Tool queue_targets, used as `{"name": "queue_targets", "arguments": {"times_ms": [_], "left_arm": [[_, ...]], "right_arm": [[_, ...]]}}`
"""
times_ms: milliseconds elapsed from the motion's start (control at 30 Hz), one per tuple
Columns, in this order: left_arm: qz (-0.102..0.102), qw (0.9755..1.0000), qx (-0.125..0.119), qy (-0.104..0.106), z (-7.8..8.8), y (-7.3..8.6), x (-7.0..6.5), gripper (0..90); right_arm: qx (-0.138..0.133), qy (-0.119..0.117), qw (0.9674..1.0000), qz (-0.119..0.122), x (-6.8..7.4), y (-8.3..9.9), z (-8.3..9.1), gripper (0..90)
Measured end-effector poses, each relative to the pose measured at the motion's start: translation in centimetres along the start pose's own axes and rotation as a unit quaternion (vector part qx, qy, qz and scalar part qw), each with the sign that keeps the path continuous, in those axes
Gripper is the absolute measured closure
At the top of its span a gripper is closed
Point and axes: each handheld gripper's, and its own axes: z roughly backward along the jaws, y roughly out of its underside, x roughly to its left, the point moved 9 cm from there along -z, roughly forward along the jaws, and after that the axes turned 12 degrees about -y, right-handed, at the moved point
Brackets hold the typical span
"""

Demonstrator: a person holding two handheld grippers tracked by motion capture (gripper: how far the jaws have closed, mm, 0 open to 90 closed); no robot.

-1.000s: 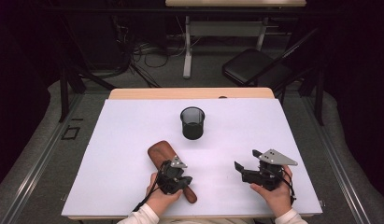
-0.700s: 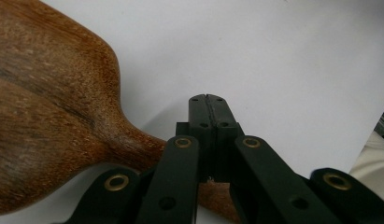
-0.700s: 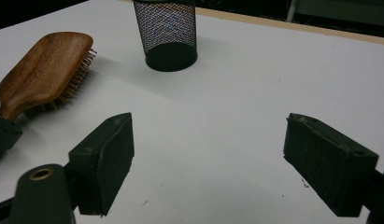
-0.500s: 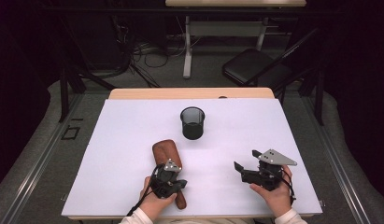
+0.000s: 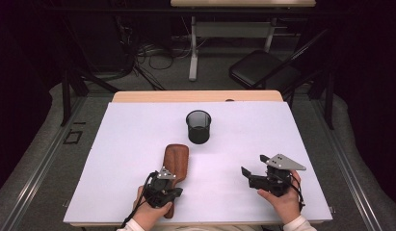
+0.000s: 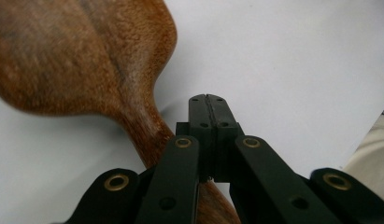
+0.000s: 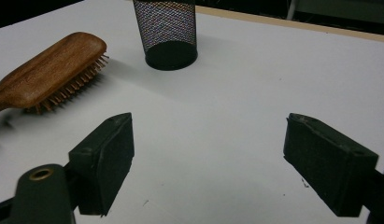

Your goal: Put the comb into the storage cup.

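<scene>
A wooden hairbrush (image 5: 176,156) lies bristles down on the white table, its head toward the far side. In the left gripper view its brown back (image 6: 77,51) is at the upper left and the handle runs under my jaws. My left gripper (image 5: 174,192) is shut with nothing between its jaws (image 6: 207,100), just right of the handle's neck. My right gripper (image 5: 253,166) is held near the front right, open and bare (image 7: 206,126). It faces the hairbrush (image 7: 49,70) and a black mesh cup (image 7: 166,28).
The mesh cup (image 5: 198,126) stands upright at the table's middle, beyond the brush head. The white table top (image 5: 138,144) ends in a wooden strip at the far edge. Beyond it are a black chair (image 5: 263,72) and cables on the floor.
My left gripper has drawn back toward the near edge and a little left. The brush has turned with it, its handle end swinging left, so it lies straighter. The right gripper has kept still.
</scene>
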Motion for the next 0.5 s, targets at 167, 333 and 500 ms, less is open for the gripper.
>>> {"name": "queue_targets", "arguments": {"times_ms": [167,333,500], "left_arm": [[0.007,0.9999,0.000,-0.012,0.5,0.6,0.9,90.0],[0.015,0.9997,0.000,-0.017,0.8,0.9,1.5,90.0],[0.010,0.9997,0.002,-0.022,1.0,1.3,1.9,90.0]], "right_arm": [[-0.001,0.000,1.0000,-0.001,-0.1,0.0,0.0,16.1],[0.000,0.000,1.0000,-0.001,0.0,0.0,0.0,16.1],[0.001,0.000,1.0000,-0.002,0.0,0.0,0.0,16.2]]}}
